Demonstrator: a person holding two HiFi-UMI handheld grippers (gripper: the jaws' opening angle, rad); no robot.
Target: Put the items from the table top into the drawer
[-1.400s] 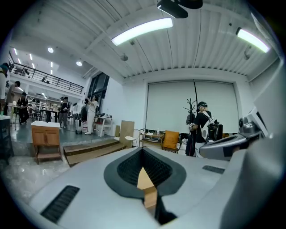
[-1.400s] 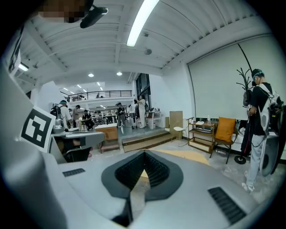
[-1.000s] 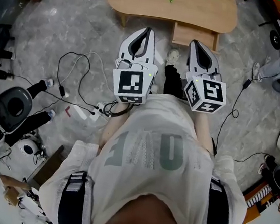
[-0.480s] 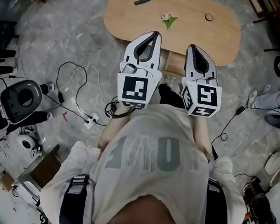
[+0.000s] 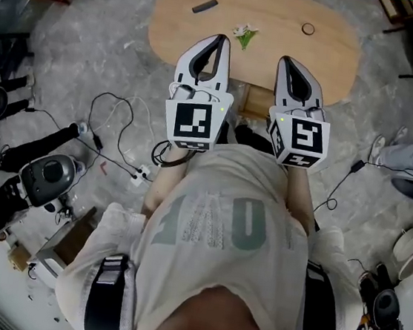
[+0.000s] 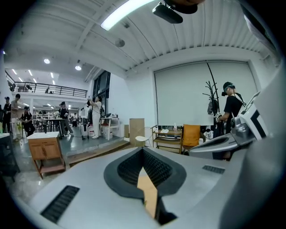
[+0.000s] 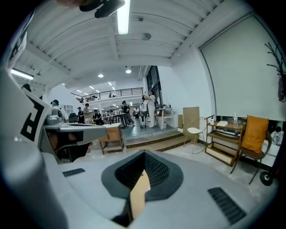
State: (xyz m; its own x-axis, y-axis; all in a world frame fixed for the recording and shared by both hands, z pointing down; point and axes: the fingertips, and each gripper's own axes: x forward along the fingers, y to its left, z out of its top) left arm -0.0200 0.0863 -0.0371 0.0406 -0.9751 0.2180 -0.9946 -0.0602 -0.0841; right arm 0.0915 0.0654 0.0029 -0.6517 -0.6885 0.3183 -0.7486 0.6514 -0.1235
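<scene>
1. Approach: the left fingers (image 5: 218,54) and right fingers (image 5: 295,78) are pressed shut, empty, at the near edge of the desk (image 5: 328,60).
2. A dark bar (image 5: 205,6), a sprig (image 5: 245,33) and a ring (image 5: 308,29) lie beyond them.
3. The drawer (image 5: 250,102), low between them, probably needs opening first.

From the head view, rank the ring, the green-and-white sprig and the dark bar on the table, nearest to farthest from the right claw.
1. ring: just ahead of the right claw, toward the right end of the table.
2. green-and-white sprig: mid-table, off to the claw's left.
3. dark bar: far side, left part of the table.
</scene>
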